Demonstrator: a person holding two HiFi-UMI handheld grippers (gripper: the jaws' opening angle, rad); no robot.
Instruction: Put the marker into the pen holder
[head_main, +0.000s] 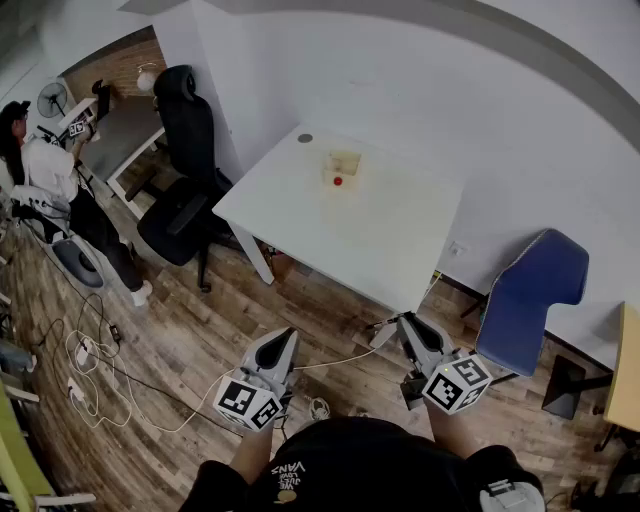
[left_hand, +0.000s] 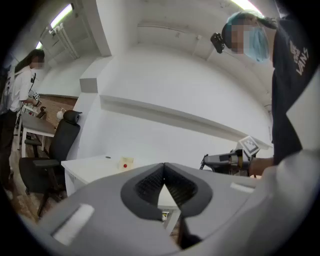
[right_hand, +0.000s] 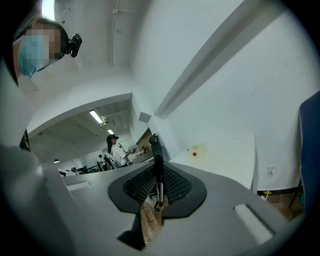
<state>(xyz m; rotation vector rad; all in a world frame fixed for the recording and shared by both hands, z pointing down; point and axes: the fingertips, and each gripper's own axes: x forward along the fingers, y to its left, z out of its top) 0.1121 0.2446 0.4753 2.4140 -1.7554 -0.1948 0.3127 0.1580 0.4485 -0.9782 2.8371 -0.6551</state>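
Both tools hang low over the wooden floor (head_main: 190, 330), well short of the white rectangular table (head_main: 400, 240). The left tool (head_main: 285, 340) has its dark ribbed pads pressed together on nothing, and the right tool (head_main: 408, 324) is likewise closed to a thin slit and empty. The small red-tipped marker (head_main: 338, 181) sits at the pale translucent pen holder (head_main: 346, 160) near the table's far edge; whether it is inside or just in front is unclear.

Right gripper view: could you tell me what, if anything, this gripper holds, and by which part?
The right gripper is shut on the marker, clamping its lower half; the top sticks out.
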